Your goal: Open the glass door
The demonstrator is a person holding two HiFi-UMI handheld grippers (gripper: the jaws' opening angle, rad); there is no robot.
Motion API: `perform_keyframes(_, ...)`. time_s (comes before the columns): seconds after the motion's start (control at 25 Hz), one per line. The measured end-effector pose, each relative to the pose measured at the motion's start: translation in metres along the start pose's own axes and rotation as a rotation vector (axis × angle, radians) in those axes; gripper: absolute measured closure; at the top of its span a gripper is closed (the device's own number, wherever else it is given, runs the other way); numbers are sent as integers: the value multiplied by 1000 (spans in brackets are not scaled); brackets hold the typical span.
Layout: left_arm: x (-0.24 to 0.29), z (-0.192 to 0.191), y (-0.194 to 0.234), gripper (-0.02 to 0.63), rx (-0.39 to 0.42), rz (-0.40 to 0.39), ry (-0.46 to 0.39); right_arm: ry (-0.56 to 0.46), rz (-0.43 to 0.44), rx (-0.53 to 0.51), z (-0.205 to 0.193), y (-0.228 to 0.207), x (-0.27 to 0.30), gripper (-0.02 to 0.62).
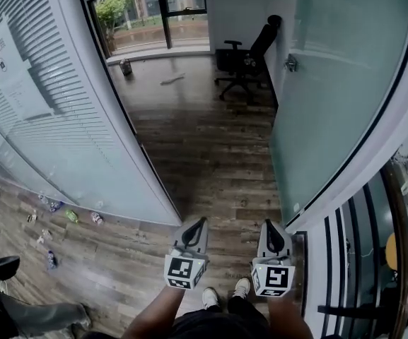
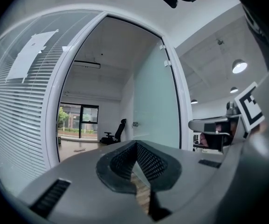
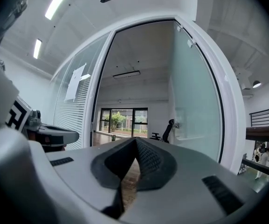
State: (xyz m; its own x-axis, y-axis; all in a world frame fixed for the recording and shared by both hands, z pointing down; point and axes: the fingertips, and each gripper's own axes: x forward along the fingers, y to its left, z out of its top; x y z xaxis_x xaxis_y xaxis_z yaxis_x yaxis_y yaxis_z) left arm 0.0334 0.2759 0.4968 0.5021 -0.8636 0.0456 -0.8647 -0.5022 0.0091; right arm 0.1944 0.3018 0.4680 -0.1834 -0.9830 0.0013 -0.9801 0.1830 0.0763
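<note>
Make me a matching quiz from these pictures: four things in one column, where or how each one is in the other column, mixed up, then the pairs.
Column one
1. glass door
2. office chair
3. sheet of paper
4. right gripper

Column two
A. fingers shut, nothing between them
B. stuck on the blinded glass wall
C. swung open, at the head view's right
D. black, standing on the wood floor of the far room

Pairs: 1-C, 2-D, 3-B, 4-A
</note>
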Motion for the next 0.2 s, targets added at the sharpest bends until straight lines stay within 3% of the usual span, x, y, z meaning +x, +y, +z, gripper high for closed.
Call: perform_keyframes(0.2,-21,10,-2,603,6,-13,-28,-30,-10,-21,11,12,-19,580)
